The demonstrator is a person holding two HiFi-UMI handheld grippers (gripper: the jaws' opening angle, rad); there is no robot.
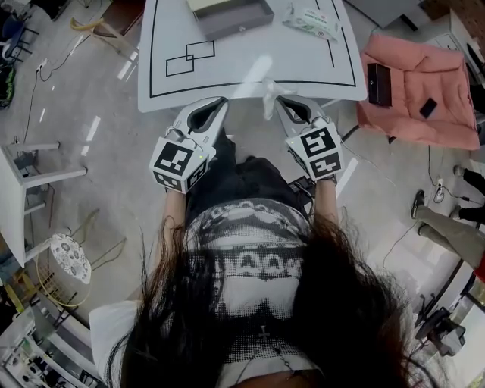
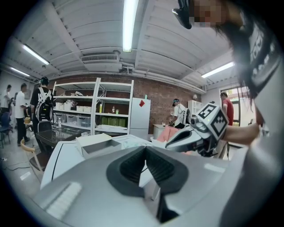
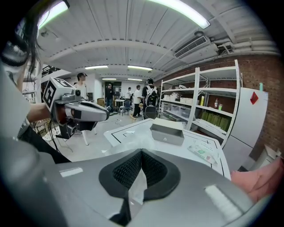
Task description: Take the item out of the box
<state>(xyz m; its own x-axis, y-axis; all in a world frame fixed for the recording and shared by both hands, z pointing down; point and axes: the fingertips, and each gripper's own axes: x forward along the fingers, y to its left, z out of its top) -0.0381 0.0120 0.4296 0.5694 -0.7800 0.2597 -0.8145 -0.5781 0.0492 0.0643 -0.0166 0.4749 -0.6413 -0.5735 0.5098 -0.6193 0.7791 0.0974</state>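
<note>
An open grey box [image 1: 231, 15] stands at the far side of the white table [image 1: 174, 87]; it also shows in the left gripper view [image 2: 100, 146] and the right gripper view [image 3: 167, 133]. My right gripper [image 1: 282, 102] hovers at the table's near edge, shut on a clear plastic bag [image 1: 268, 92]. In the right gripper view the bag's film [image 3: 136, 184] is pinched between the dark pads and fans out ahead of the right gripper [image 3: 141, 153]. My left gripper [image 1: 218, 104] is level with it on the left, shut and holding nothing, its pads touching [image 2: 145, 150].
A white-and-green packet [image 1: 312, 21] lies on the table right of the box. A pink armchair [image 1: 420, 83] stands at the right, a white side table [image 1: 23, 174] at the left. Cables run over the floor. Shelves [image 3: 199, 111] and several standing people are farther off.
</note>
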